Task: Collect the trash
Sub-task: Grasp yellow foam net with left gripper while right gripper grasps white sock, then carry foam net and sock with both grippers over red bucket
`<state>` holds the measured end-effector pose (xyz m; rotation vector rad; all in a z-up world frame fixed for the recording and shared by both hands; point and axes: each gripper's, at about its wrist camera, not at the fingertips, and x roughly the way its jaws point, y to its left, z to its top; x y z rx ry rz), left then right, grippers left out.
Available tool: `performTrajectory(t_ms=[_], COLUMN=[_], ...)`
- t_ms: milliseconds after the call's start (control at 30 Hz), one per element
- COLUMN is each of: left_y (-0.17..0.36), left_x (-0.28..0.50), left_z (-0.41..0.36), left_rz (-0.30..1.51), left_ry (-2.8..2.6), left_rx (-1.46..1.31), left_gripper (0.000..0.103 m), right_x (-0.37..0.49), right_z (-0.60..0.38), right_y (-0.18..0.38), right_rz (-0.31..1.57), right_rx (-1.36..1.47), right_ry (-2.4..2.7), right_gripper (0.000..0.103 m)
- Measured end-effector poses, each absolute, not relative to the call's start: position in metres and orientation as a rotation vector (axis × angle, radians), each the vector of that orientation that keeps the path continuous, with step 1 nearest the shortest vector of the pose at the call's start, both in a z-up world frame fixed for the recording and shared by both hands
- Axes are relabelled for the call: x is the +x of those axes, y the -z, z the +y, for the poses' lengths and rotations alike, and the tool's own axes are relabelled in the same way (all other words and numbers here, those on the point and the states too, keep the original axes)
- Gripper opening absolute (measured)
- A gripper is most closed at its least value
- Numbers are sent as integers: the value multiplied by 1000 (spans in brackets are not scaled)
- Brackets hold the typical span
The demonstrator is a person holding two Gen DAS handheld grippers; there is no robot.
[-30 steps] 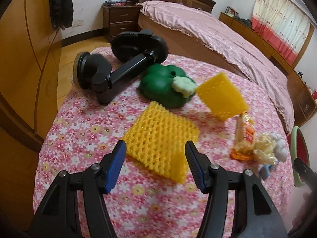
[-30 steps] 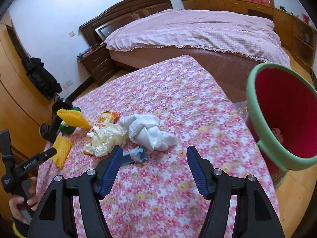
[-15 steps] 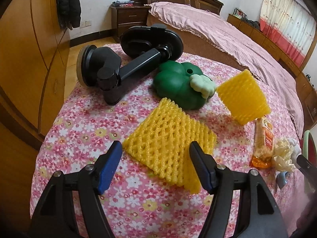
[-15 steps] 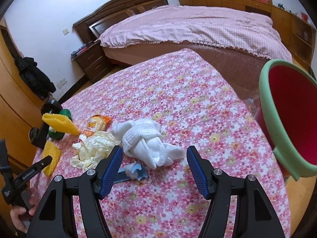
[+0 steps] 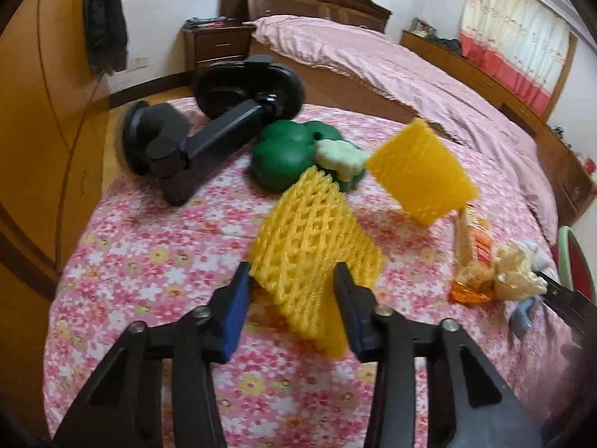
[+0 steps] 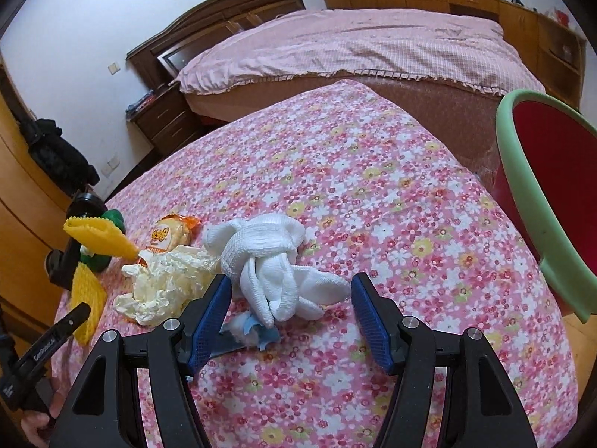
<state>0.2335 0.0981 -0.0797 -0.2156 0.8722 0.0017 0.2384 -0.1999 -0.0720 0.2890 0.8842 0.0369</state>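
**Both grippers now bracketing trash; left has net tilted off the cloth**

Change over the last second: the left gripper (image 5: 291, 306) has moved in on the near yellow foam net (image 5: 311, 242). Its jaws have narrowed from wide open and now press the net's lower edge from both sides. The net, flat on the table half a second ago, now stands tilted, far edge raised. I judge the grasp made and the lift beginning, though part of the net may yet touch the cloth.

The right gripper (image 6: 289, 317) has also advanced. The knotted white cloth (image 6: 274, 265) was ahead of it; now it sits between the widely parted jaws, ungripped. A small blue-and-white scrap (image 6: 248, 332) lies just by the left finger.

Meaning for task: one item nearly in hand, a second lined up. Neither is near the bin.

Surroundings:
- Red bin with green rim (image 6: 522, 201) stands off the table's right side, well apart from the left gripper's net.
- Second yellow foam net (image 5: 421, 175) stands propped just beyond the first.
- Orange snack wrapper (image 6: 169, 233) and crumpled cream paper (image 6: 164, 283) lie beside the cloth.
- Green toy (image 5: 283, 156) and black suction mount (image 5: 194, 142) sit behind; probably not trash.

Obstruction: the left gripper's route to the bin crosses the remaining litter and the right gripper.
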Motion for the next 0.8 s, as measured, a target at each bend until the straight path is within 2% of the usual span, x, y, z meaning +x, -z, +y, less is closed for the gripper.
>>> performTrajectory(t_ms=[100, 200, 267, 433, 533, 800], left_y=[78, 76, 74, 63, 54, 29], left_x=[232, 232, 231, 223, 216, 192], left_z=[94, 91, 89, 78, 72, 52], left_rz=[863, 855, 850, 826, 811, 781], left_ry=[45, 83, 98, 157, 186, 237], left_rx=[-226, -237, -238, -238, -246, -269], left_gripper=[27, 20, 19, 17, 17, 17], right_x=[237, 235, 234, 229, 219, 183], right_z=[-200, -203, -208, -215, -214, -226], right_y=[73, 73, 73, 69, 61, 34], right_rz=[874, 866, 868, 863, 832, 759], right_rx=[285, 293, 325, 371, 354, 377], right_ry=[-40, -35, -43, -68, -64, -67], right_gripper=[67, 57, 39, 20, 15, 15])
